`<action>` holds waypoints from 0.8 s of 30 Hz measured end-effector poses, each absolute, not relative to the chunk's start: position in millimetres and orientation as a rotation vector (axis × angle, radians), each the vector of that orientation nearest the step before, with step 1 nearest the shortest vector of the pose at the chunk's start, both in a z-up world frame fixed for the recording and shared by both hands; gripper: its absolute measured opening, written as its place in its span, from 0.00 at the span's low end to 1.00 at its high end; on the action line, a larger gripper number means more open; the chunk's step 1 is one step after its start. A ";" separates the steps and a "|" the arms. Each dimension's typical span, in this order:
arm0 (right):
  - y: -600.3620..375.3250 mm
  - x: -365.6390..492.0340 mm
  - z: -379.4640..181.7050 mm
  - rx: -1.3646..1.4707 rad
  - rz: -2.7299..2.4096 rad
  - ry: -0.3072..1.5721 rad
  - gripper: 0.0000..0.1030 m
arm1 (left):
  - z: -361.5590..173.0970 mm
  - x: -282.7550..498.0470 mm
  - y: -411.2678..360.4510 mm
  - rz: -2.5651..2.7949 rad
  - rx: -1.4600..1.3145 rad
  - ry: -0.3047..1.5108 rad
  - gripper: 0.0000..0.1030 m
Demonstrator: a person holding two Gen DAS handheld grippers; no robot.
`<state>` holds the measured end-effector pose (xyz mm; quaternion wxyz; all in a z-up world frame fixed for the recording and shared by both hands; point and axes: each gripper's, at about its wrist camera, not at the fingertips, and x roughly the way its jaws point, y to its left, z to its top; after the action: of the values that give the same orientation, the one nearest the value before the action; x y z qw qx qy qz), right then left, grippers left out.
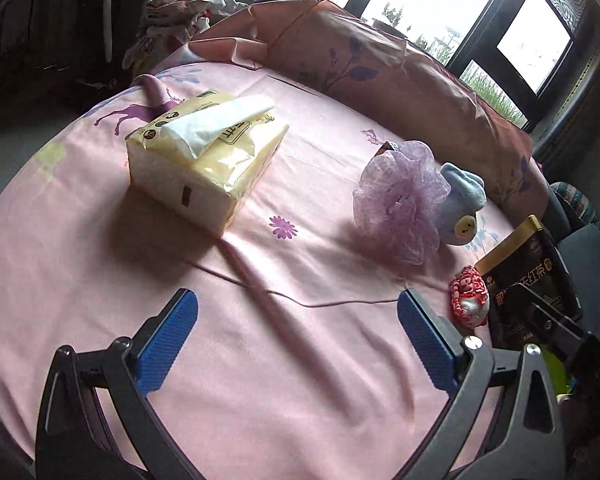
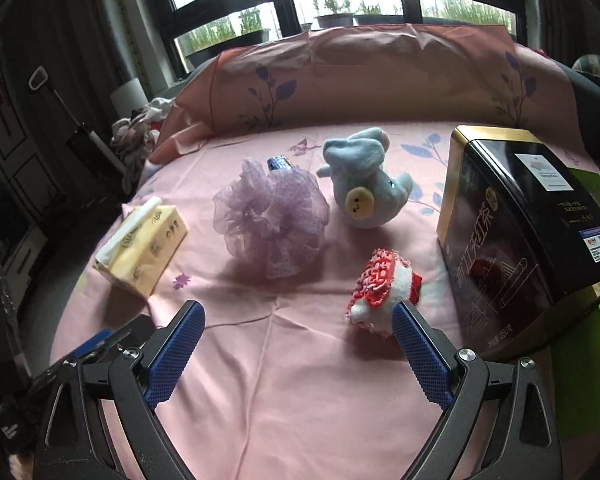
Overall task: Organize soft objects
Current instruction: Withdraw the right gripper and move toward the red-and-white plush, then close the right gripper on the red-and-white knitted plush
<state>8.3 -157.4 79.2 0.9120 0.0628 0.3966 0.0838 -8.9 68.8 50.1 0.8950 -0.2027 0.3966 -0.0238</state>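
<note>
Left claw point(image 1: 298, 344): blue-padded fingers spread wide, nothing between them, poised over bare pink sheet point(image 1: 260, 360) at 6 o'clock in the left wrist view.

Right claw point(image 2: 298, 354): fingers likewise spread wide and empty, low at 6 o'clock in the right wrist view; right fingertip just beside the red-and-white knitted toy point(image 2: 378, 294), contact not discernible.

Tissue pack point(image 1: 204, 156): yellow soft wrapper, one white tissue drawn out on top; at 11 o'clock in the left view, at 9 o'clock in the right view point(image 2: 142, 246). Well apart from the other soft items.

Purple mesh bath pouf point(image 2: 272, 218): near centre of the right view, at 2 o'clock in the left view point(image 1: 400, 200). Touching or just beside the blue plush toy.

Blue plush toy point(image 2: 366, 182): pale blue, cream round face patch; at 1 o'clock in the right view, behind the pouf in the left view point(image 1: 462, 210).

Red-and-white knitted toy: lying at 3 o'clock in the left view point(image 1: 470, 300), just beside the black-and-gold tea tin.

Black-and-gold tea tin point(image 2: 516, 224): at 3 o'clock in the right view, Chinese lettering on its side; partly seen at the right edge of the left view point(image 1: 528, 280).

Pink pillow point(image 2: 380, 76): leaf print, along the far edge at 12 o'clock.
</note>
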 end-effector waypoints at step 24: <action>-153.0 30.7 41.1 -0.091 -0.025 0.861 0.25 | 49.8 -12.3 67.2 -0.030 -0.390 0.842 0.97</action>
<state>30.7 -153.0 41.1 0.9076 -0.0439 0.4174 -0.0120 -12.3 67.2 49.8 0.8943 -0.1878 0.4059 -0.0146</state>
